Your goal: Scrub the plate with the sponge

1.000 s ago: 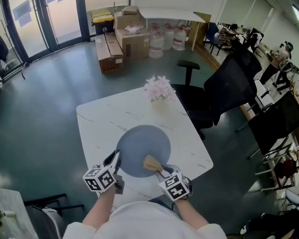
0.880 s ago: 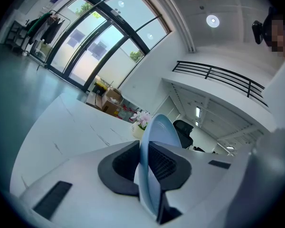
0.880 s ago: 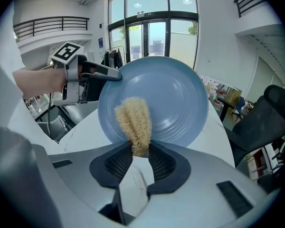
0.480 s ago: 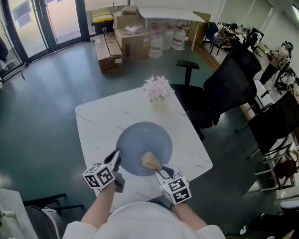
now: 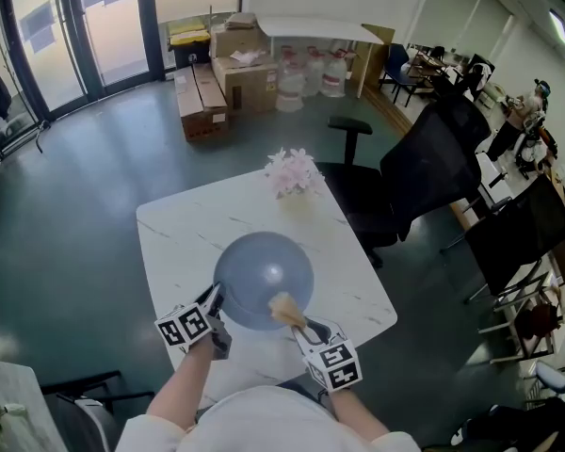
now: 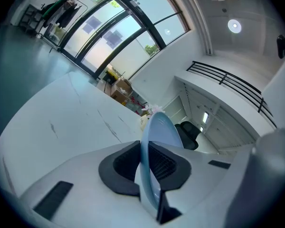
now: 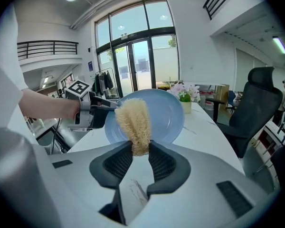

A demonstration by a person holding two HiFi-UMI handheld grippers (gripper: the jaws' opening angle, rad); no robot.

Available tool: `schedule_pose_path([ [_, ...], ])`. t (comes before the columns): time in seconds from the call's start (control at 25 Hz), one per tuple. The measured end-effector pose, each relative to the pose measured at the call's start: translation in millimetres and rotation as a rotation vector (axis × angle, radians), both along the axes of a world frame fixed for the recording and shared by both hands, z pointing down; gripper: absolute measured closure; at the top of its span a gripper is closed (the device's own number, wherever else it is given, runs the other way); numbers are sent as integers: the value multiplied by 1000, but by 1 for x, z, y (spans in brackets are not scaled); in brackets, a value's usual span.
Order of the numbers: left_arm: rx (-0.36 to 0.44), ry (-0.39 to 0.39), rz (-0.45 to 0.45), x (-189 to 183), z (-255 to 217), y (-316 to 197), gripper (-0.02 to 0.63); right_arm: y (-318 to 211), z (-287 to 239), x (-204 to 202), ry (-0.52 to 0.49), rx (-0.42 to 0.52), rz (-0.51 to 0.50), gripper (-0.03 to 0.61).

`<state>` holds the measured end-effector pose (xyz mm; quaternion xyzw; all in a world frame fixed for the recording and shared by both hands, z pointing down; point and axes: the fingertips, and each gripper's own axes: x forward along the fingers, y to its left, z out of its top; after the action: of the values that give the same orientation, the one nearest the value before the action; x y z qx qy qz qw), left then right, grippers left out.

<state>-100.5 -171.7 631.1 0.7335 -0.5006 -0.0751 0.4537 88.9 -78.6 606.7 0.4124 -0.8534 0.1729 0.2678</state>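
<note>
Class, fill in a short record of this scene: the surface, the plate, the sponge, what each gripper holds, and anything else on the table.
Surface: white marble-patterned table
Plate: round pale blue plate, tilted up, its rim clamped by the left gripper
Sponge: tan fibrous loofah sponge, clamped in the right gripper, in front of the plate's face; contact unclear
Also on table: pot of pink flowers near the far edge

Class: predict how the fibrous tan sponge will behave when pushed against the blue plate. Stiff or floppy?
Probably fairly stiff: the sponge stands upright above the right gripper, unsupported. Likely light and grippy: a pinch at its end alone holds it, and its surface looks coarse.
</note>
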Motion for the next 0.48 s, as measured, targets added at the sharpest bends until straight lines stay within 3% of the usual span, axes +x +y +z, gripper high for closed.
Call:
schedule_pose_path([
  [0.48, -144, -45, -55, -13, 56, -19, 563, -2, 14, 11, 26, -35, 21, 462],
])
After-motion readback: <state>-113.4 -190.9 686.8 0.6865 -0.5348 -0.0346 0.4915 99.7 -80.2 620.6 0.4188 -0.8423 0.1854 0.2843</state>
